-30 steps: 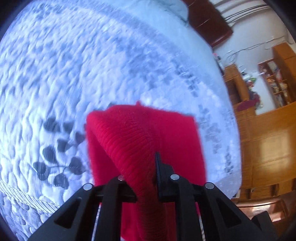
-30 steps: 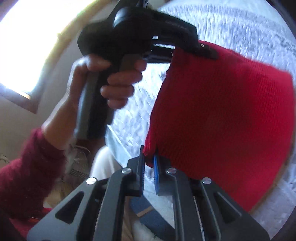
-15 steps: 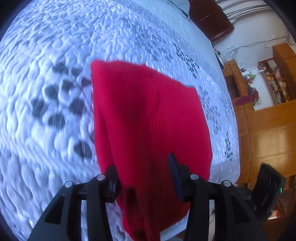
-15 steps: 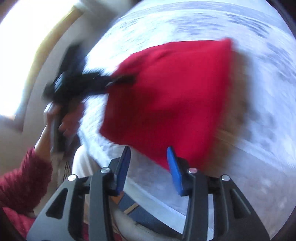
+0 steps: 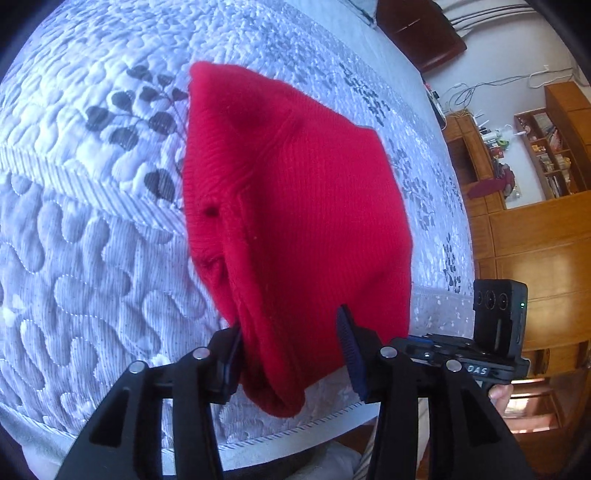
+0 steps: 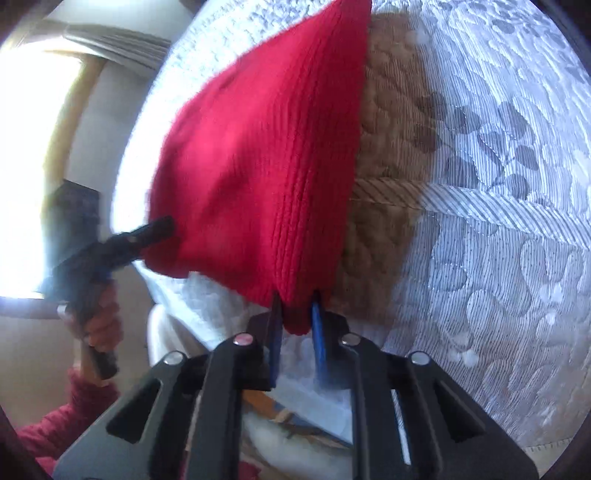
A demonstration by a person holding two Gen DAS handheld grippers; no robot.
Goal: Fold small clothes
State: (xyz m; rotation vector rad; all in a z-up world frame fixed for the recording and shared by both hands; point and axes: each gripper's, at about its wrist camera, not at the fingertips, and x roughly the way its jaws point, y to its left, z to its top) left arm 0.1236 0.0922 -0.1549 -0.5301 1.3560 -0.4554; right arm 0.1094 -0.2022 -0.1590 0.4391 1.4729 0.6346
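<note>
A red knit garment (image 5: 295, 206) lies folded on the quilted bedspread (image 5: 92, 258), its near end hanging over the bed's edge. My left gripper (image 5: 290, 328) stands about half open around that near end; the left pad touches the cloth, the right pad stands beside it. In the right wrist view the garment (image 6: 266, 155) rises away from my right gripper (image 6: 295, 310), whose jaws are closing and pinch its near corner between the blue pads. The left gripper (image 6: 159, 229) shows at the garment's left edge. The right gripper's body (image 5: 495, 332) appears at the lower right.
Wooden cupboards and shelves (image 5: 535, 240) stand to the right beyond the bed, and a dark headboard (image 5: 421, 33) at the far end. A bright window (image 6: 29, 166) is on the left. A hand (image 6: 99, 325) in a red sleeve (image 6: 66, 417) holds the left gripper.
The garment, held up by both shut grippers a second ago, now rests on the bed. Both jaws opened; the right has since closed on the near corner, while the left stays apart.
</note>
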